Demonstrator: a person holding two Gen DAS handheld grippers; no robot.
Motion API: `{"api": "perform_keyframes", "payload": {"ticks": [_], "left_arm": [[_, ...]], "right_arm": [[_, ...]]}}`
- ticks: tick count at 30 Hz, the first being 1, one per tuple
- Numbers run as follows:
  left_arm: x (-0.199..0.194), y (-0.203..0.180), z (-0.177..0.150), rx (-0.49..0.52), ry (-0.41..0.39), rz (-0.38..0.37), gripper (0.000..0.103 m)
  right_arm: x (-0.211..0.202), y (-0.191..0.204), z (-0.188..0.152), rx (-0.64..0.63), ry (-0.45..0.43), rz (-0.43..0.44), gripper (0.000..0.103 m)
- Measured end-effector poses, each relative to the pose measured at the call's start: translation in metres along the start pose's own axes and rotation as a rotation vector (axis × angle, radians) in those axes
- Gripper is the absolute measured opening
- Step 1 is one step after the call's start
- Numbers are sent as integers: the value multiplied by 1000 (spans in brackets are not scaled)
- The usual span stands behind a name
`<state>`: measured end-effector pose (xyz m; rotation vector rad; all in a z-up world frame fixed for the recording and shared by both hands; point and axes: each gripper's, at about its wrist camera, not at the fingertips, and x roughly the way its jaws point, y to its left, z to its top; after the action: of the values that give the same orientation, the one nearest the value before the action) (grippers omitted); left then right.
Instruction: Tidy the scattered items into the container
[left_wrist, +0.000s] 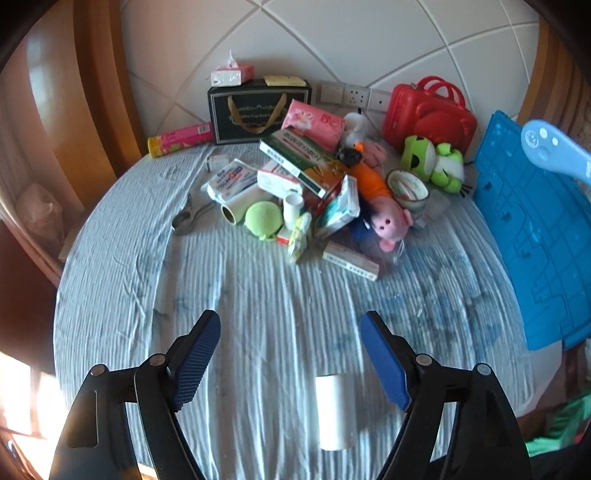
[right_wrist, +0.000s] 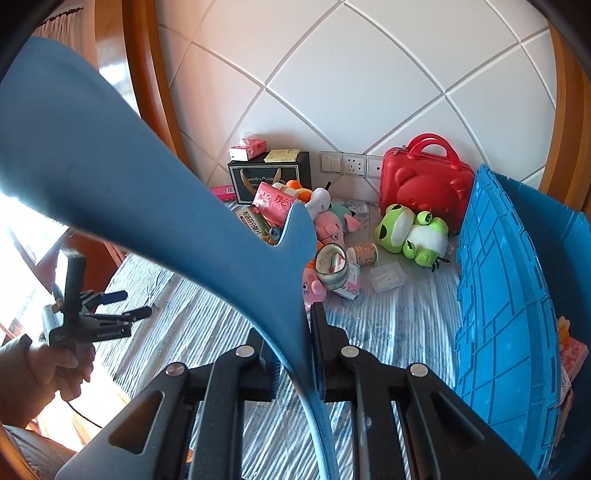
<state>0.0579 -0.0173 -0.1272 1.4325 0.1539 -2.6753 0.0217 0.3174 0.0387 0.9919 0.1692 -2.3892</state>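
My left gripper (left_wrist: 290, 360) is wide open and holds nothing, low in the frame above the bed (left_wrist: 258, 295). A white roll (left_wrist: 334, 411) lies between its fingers. My right gripper (right_wrist: 295, 354) squeezes a blue paddle (right_wrist: 110, 173). The blue bin (right_wrist: 517, 314) stands at the right edge.

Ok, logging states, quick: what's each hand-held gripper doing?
Left hand-held gripper: open, empty.
Right hand-held gripper: closed on the blue shoehorn.
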Motion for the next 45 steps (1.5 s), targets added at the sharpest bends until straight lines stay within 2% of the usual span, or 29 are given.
{"api": "perform_keyframes", "payload": {"ticks": [8,14,20,22,26,33,38,45], "left_arm": [[67,-43,-69,48,192,-55,79],[110,-65,-91,28,286,-79,77],[143,-83,-98,15,355,-65,59],[147,-88,-100,19,368,-52,47],[143,-93,-101,4,359,-31,46],[107,-105,-82,7,286,7,46],[76,-116,-54,25,220,40,46],[27,-134,3,52,100,85,46]], "right_arm": [[11,0,-4,-13,59,-8,14],[14,-13,-9,-18,105,-27,14],[10,-29,-12,-29,124,-33,14],[10,-35,-14,-32,128,-28,14],[8,-49,-15,-26,124,-15,14],[5,-69,-11,-15,95,27,14],[-1,-82,-5,-9,57,66,14],[-16,-103,4,-4,-4,113,14]]}}
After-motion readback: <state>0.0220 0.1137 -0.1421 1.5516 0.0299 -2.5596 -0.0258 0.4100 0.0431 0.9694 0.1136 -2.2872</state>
